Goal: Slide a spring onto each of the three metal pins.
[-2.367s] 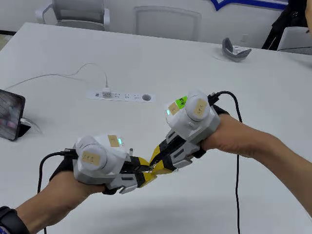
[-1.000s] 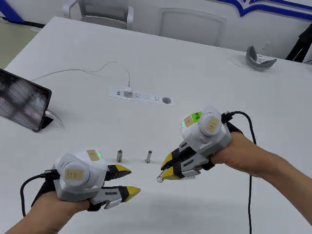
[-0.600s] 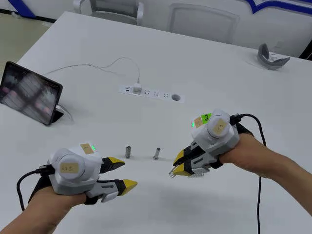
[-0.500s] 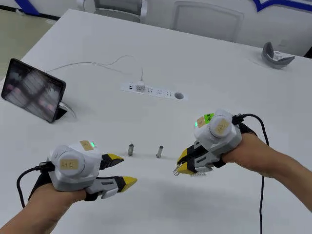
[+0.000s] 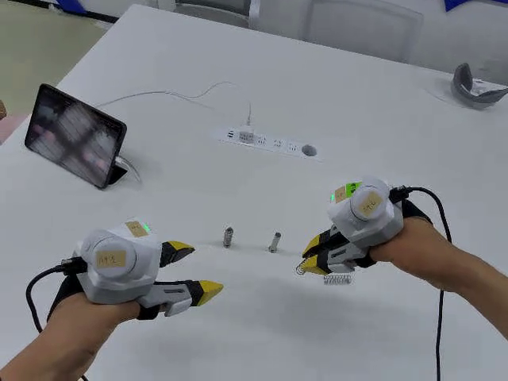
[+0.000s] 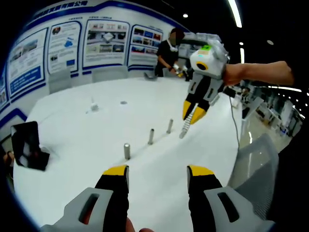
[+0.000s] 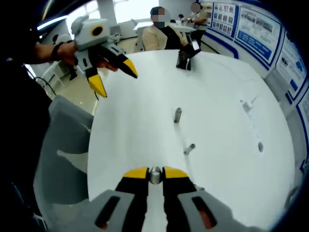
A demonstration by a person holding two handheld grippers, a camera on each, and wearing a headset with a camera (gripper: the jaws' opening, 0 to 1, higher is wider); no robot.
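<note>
Spring [image 5: 301, 270] gripped by right tool [image 5: 311, 255], left tool [image 5: 198, 268] spread

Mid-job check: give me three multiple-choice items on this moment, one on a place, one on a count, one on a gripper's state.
1. Where does the loose spring lie?
A. by the right gripper
B. by the left gripper
C. on the floor

2. How many pins stand in the left gripper view?
A. one
B. three
C. five

3. How is the right gripper?
A. open, empty
B. shut on a pin
C. shut on a spring

Answers:
1 A: it lies on the table right beside the right gripper, well away from the left gripper.
2 B: three pins stand upright in a row.
3 C: the spring hangs from its closed jaws.
</note>
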